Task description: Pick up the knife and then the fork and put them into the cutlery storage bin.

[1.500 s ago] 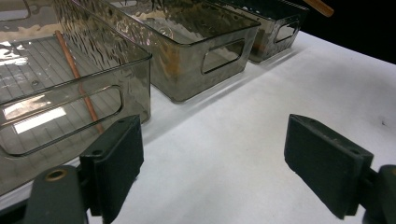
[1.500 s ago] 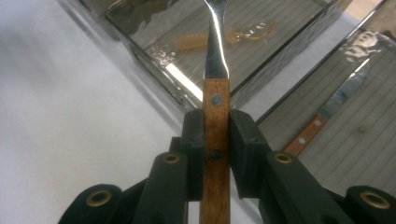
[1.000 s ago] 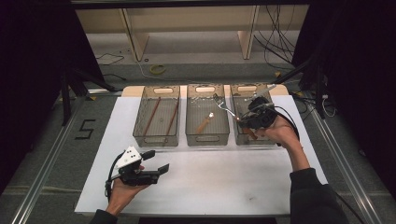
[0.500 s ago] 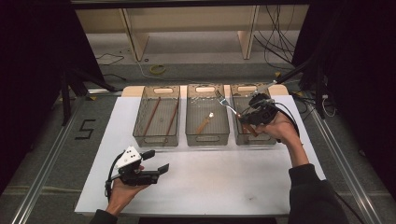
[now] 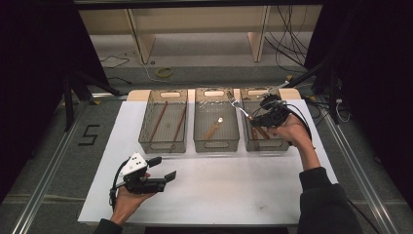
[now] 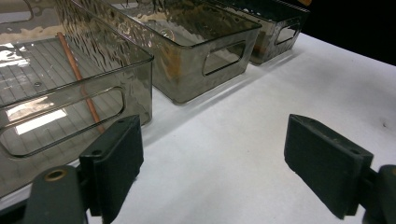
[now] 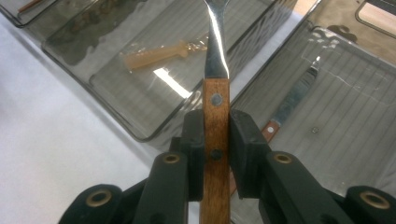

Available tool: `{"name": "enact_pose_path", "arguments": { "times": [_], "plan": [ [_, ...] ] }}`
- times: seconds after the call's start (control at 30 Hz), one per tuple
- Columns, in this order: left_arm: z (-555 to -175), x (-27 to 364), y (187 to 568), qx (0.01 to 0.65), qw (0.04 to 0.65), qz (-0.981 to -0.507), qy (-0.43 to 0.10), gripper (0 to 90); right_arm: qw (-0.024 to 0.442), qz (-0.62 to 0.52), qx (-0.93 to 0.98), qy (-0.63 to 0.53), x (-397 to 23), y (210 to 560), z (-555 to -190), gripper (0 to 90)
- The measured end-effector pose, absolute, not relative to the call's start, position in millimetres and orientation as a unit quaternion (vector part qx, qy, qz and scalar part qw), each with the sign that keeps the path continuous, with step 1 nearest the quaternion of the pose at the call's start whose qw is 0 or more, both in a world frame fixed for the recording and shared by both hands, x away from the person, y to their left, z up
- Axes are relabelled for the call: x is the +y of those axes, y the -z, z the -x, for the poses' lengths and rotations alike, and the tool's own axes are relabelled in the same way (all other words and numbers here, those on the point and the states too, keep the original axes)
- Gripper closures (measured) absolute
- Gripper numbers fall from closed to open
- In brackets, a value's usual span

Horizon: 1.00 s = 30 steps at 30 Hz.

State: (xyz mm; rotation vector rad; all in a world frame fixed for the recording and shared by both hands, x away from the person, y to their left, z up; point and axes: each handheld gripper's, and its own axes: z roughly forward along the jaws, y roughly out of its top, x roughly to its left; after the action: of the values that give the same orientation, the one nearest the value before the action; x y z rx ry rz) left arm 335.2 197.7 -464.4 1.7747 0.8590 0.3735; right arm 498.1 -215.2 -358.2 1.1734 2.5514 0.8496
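My right gripper (image 5: 259,117) is shut on the wooden handle of a fork (image 5: 238,105) and holds it in the air over the gap between the middle bin (image 5: 216,145) and the right bin (image 5: 265,145). In the right gripper view the fork (image 7: 215,105) stands upright between the pads of that gripper (image 7: 215,135), its metal tines pointing away. My left gripper (image 5: 163,168) rests low at the front left of the white table, open; in the left gripper view nothing lies between the jaws of this gripper (image 6: 212,163).
Three clear grey bins stand in a row at the table's far side. The left bin (image 5: 163,146) holds brown chopsticks (image 5: 158,122), the middle one a wooden-handled spoon (image 5: 213,129), the right one a knife (image 7: 289,105). Cables and shelving lie beyond the table.
The right hand with the fork has drifted slightly toward the far side. The left hand has stayed where it was.
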Motion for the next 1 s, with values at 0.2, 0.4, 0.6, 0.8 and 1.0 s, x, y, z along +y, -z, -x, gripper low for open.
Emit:
{"name": "enact_pose_path", "arguments": {
  "times": [0.2,0.4,0.6,0.8,1.0],
  "plan": [
    [-335,198,464,0.361,0.537,-0.746,-0.157,19.1,0.107,-0.411,0.859,-0.285,-220,358,-505,77.7],
    [-335,198,464,0.361,0.537,-0.746,-0.157,19.1,0.111,-0.424,0.853,-0.283,-222,358,-512,77.7],
    [-335,198,464,0.361,0.538,-0.746,-0.157,19.1,0.112,-0.434,0.85,-0.278,-225,358,-518,77.7],
    [-335,198,464,0.36,0.537,-0.746,-0.157,19.1,0.113,-0.448,0.844,-0.273,-230,359,-523,77.7],
    [-335,198,464,0.361,0.537,-0.746,-0.157,19.1,0.113,-0.461,0.838,-0.268,-236,361,-528,77.7]
  ]
}}
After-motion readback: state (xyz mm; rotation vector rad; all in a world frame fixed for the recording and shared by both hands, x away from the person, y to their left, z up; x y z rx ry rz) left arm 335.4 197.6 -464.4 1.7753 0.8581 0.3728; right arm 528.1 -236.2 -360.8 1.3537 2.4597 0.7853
